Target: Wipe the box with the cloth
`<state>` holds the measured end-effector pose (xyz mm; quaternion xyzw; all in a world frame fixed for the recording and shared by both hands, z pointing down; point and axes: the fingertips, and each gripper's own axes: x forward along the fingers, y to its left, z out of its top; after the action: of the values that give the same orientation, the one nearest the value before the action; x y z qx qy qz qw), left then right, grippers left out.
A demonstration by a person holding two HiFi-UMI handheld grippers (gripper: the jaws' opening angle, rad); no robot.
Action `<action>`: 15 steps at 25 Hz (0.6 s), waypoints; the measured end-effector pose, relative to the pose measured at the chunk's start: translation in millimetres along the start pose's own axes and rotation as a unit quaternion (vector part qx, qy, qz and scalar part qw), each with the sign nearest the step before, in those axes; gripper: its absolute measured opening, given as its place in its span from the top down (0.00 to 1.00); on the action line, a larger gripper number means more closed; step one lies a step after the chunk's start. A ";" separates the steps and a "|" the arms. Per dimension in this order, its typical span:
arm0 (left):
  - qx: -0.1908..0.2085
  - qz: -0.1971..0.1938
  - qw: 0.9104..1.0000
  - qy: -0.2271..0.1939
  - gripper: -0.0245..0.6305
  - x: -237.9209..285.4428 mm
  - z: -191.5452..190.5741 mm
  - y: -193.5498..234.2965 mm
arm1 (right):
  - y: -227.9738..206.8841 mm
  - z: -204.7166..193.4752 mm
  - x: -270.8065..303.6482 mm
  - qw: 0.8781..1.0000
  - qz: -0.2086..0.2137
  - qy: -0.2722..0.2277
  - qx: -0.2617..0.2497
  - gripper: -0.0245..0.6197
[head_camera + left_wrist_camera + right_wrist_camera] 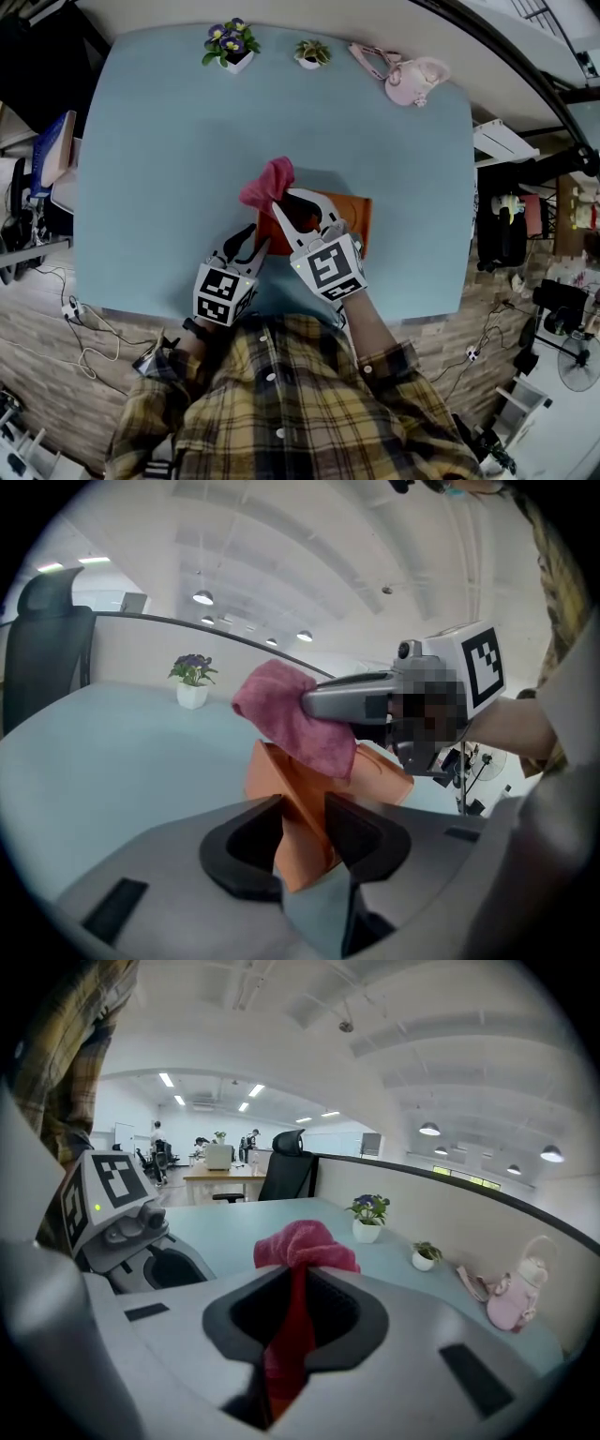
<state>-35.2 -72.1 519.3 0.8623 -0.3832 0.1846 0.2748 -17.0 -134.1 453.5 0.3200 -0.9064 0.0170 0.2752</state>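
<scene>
Bright and evenly lit from overhead, by round ceiling lamps [428, 1129] and long strip lights [167, 1079], blown out to plain white. Soft and faint in shadow across the pale blue table [159, 187]. Heavily bowed by the wide lenses, with black rounded corners in both gripper views. Muted and darker toward the rim of the head view. Out of focus close to the lens, on the cloth [291, 1335] low down and on the box [305, 808] wall.

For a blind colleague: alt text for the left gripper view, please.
The left gripper clamps an edge of the orange box while the right gripper holds a pink cloth at the box's top, over a pale blue table.
</scene>
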 end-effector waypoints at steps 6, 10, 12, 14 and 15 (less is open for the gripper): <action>-0.010 0.000 1.000 -0.009 0.76 -0.1 -1.0 1.4 | 11.3 -17.4 25.4 0.998 0.029 0.046 -0.039 0.88; -0.011 0.001 1.000 -0.012 0.76 -1.0 -0.6 2.3 | 16.6 -34.7 37.4 0.993 0.047 0.079 -0.074 0.88; -0.011 0.002 1.000 -0.013 0.76 -1.0 -1.3 2.5 | 17.1 -39.3 40.2 0.992 0.051 0.077 -0.089 0.88; -0.010 0.002 1.000 -0.012 0.76 0.0 -1.6 1.2 | 15.1 -41.2 39.7 0.991 0.055 0.074 -0.092 0.89; -0.010 0.002 1.000 -0.012 0.76 0.2 -1.6 0.8 | 14.2 -41.7 39.2 0.991 0.056 0.075 -0.092 0.89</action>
<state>-35.8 -71.7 521.0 0.8608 -0.3903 0.1705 0.2785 -30.2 -136.5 510.9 0.2396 -0.8974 -0.0273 0.3696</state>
